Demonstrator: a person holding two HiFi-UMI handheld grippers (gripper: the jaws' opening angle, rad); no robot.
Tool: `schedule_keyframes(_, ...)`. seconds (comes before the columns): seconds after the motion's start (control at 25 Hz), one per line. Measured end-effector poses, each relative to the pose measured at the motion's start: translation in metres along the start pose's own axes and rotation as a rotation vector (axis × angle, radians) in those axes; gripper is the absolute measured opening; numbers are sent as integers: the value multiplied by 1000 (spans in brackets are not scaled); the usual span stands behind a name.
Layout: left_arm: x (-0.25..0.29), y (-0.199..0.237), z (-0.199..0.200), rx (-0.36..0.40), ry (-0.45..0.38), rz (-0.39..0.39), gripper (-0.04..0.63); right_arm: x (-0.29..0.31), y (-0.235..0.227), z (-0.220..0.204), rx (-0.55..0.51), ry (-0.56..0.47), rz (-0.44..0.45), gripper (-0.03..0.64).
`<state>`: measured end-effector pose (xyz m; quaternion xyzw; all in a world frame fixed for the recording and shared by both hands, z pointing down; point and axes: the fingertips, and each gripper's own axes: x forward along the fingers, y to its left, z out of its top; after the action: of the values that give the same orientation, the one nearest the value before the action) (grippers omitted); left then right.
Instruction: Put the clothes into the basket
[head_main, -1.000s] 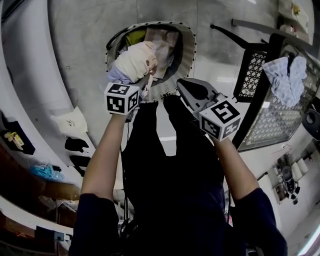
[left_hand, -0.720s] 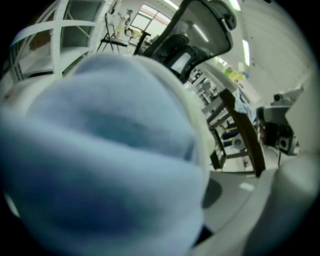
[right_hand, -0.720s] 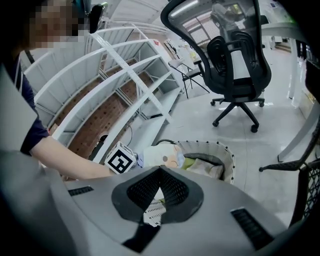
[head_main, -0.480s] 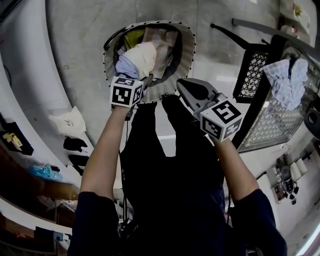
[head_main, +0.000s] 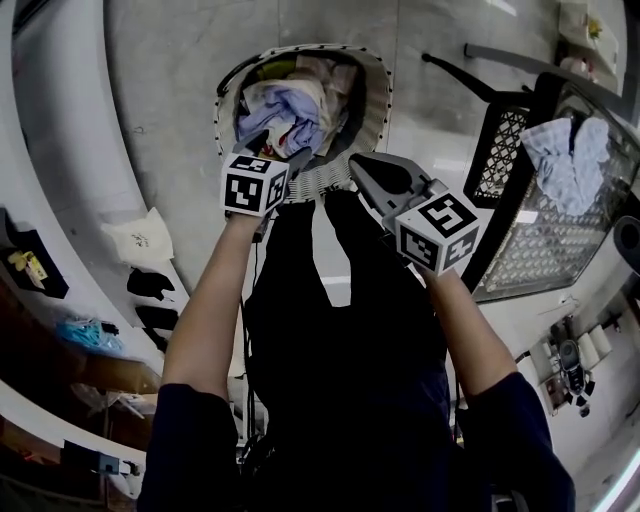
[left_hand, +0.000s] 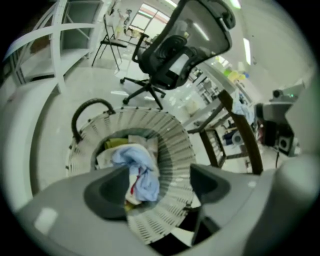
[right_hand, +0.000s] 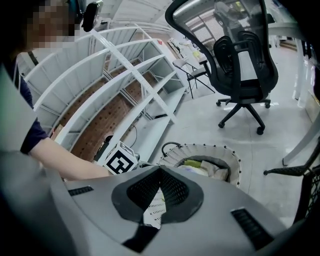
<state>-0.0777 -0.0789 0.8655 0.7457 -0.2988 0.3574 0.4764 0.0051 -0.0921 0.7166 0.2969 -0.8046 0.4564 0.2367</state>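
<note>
Likely an office or lab; black mesh office chair (right_hand: 245, 67), white shelving racks (right_hand: 131, 75), pale floor (right_hand: 200, 125)

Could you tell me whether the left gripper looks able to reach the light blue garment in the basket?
Probably yes: the left gripper hangs over the basket, its jaws have just been opening and grip nothing, and the light blue garment lies uncovered on top.

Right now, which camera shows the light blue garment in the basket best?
The head view: looking down into the basket, it shows the light blue garment spread atop the pile. The left gripper view has it blurrier, partly behind a jaw; the right gripper view doesn't show it.
</note>
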Motion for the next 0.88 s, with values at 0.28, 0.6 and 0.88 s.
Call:
schedule_keyframes(0.28, -43, -18, 21, 11, -75, 0, 313, -13, 23, 21, -29, -27, 16, 6)
schedule_keyframes(0.6, -117, -62, 49, 84, -229, 19, 57, -38, 56, 47, -70, -79, 43, 6)
schedule_keyframes(0.88, -187, -108, 74, 143, -353, 23, 3, -77, 89, 79, -113, -139, 58, 6)
